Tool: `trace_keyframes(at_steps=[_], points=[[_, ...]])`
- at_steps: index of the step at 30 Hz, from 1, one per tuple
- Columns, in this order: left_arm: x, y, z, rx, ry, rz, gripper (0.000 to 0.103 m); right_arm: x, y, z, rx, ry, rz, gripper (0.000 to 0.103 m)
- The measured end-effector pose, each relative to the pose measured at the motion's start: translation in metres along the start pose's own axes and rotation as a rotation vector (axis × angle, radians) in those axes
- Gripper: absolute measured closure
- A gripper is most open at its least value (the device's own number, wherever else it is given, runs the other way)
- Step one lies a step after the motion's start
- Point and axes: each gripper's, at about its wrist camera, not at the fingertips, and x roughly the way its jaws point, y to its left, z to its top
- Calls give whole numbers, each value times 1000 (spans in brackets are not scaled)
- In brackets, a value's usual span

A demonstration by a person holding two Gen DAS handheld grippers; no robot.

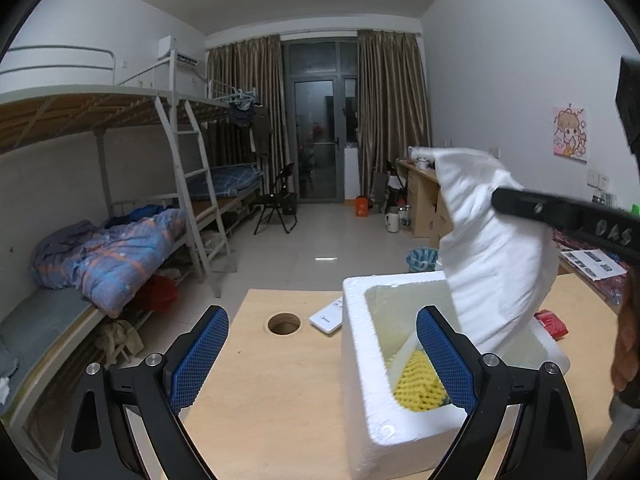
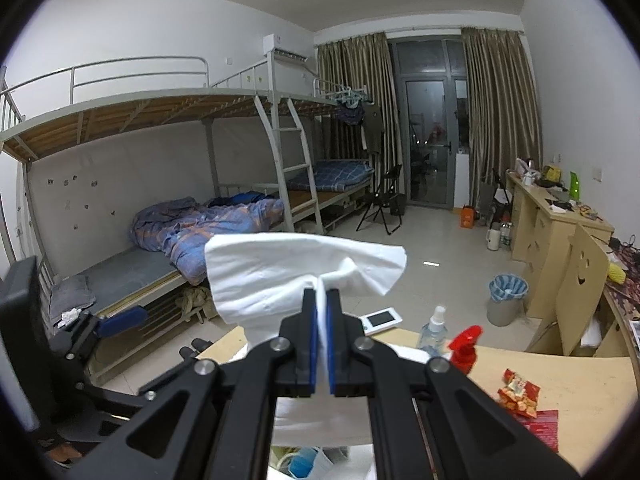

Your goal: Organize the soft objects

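White cloth (image 2: 288, 276) pinched in right tool (image 2: 321, 312), above foam box (image 1: 360, 360).

The left gripper (image 1: 322, 356) is showing black angular linkage arms, round silver screws and blue cross-hatched pads. The right gripper (image 2: 321, 340) is wearing the same black frame and blue pads, with handwritten white letters along one finger.

White cloth (image 2: 296, 276): soft, crumpled, pinched at a fold between the closed pads of the right tool (image 2: 321, 344), hanging over the foam box.
Foam box (image 1: 360, 364): white, open-topped, upright on the wooden surface (image 1: 280, 380).
Yellow foam net (image 1: 418, 384): lies inside the box, at its bottom near the front wall.
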Motion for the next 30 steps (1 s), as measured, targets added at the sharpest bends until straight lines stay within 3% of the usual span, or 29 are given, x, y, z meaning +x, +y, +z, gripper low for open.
trace_keyframes(at_steps=[17, 20, 24, 30], points=[[4, 12, -10, -20, 13, 2, 8, 27, 5, -26, 15, 130, -25, 96], [4, 12, -9, -23, 11, -1, 8, 30, 7, -26, 15, 147, -37, 81], [2, 11, -9, -26, 9, -1, 8, 28, 11, -28, 9, 154, -46, 44], [1, 7, -8, -31, 12, -12, 8, 20, 11, -32, 8, 154, -61, 32]])
